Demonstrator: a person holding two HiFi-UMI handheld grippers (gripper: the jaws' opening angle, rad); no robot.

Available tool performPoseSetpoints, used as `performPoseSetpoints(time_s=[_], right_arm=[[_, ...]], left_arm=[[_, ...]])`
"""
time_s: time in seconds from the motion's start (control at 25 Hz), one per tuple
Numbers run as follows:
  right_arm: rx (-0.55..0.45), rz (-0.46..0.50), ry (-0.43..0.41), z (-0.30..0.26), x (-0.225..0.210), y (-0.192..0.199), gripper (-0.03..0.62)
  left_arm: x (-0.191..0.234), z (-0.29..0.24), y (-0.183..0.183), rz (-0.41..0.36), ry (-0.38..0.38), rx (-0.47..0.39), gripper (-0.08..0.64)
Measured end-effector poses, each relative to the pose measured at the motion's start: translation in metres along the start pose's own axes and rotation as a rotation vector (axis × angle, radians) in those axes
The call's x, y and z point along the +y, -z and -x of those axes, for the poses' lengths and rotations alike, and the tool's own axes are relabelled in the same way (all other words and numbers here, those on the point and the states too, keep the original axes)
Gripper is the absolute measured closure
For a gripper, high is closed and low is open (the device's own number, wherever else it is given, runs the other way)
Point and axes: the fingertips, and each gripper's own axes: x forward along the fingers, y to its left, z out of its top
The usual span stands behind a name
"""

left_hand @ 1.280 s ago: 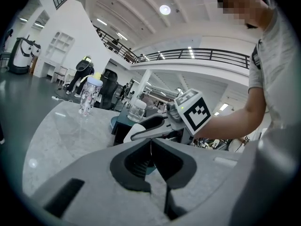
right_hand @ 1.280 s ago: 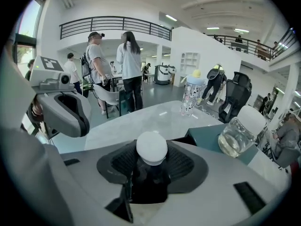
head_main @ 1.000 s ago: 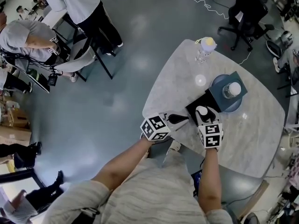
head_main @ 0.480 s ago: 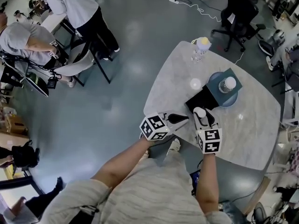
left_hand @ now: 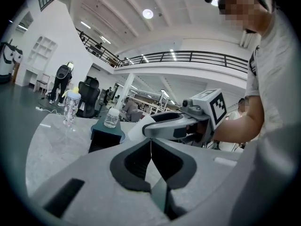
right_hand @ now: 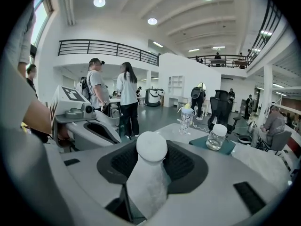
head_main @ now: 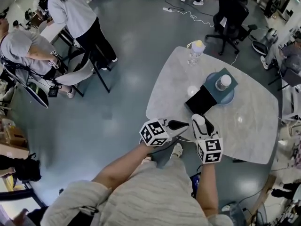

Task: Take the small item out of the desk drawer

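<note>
A small black desk drawer unit point(head_main: 201, 100) with a teal top stands on the marble table point(head_main: 254, 126); it also shows in the left gripper view point(left_hand: 104, 136). My right gripper point(head_main: 199, 122) is shut on a small white item with a round head point(right_hand: 151, 167), held near the table's front edge, apart from the drawer unit. That white item shows beside the right gripper's jaws in the left gripper view point(left_hand: 137, 130). My left gripper point(head_main: 184, 124) hovers just left of the right one, jaws pressed together with nothing between them point(left_hand: 151, 149).
A clear jar with a white lid point(head_main: 222, 82) sits on the teal top over a blue plate point(head_main: 230, 98). A bottle with a yellow cap point(head_main: 195, 50) stands at the table's far edge. Office chairs point(head_main: 230, 13) and seated and standing people point(head_main: 75, 18) surround the table.
Both grippers have drawn back from the drawer unit toward the table's front edge, the right one keeping the white item. The gap between them and the black unit has widened.
</note>
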Motion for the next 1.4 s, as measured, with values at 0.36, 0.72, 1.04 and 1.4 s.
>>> performPoseSetpoints(time_s=[0.36,0.72,1.04,1.4], right_arm=[[-0.142,-0.098,0.015,0.045,0.031,-0.025,0.411],[-0.274,-0.137,0.005,0.087,0.069,-0.054,0.411],[-0.377,-0.116,-0.034,0.114,0.099,-0.083,0.411],[-0.455,-0.098,-0.076,0.135,0.136,-0.093,0.411]], left_arm=[[-0.044,0.024,0.003,-0.040,0.058,0.006,0.545],[-0.076,0.063,-0.014,-0.088,0.083,-0.044,0.545],[-0.093,0.099,-0.045,-0.138,0.066,-0.128,0.545],[-0.112,0.124,-0.056,-0.195,0.084,-0.173,0.545]])
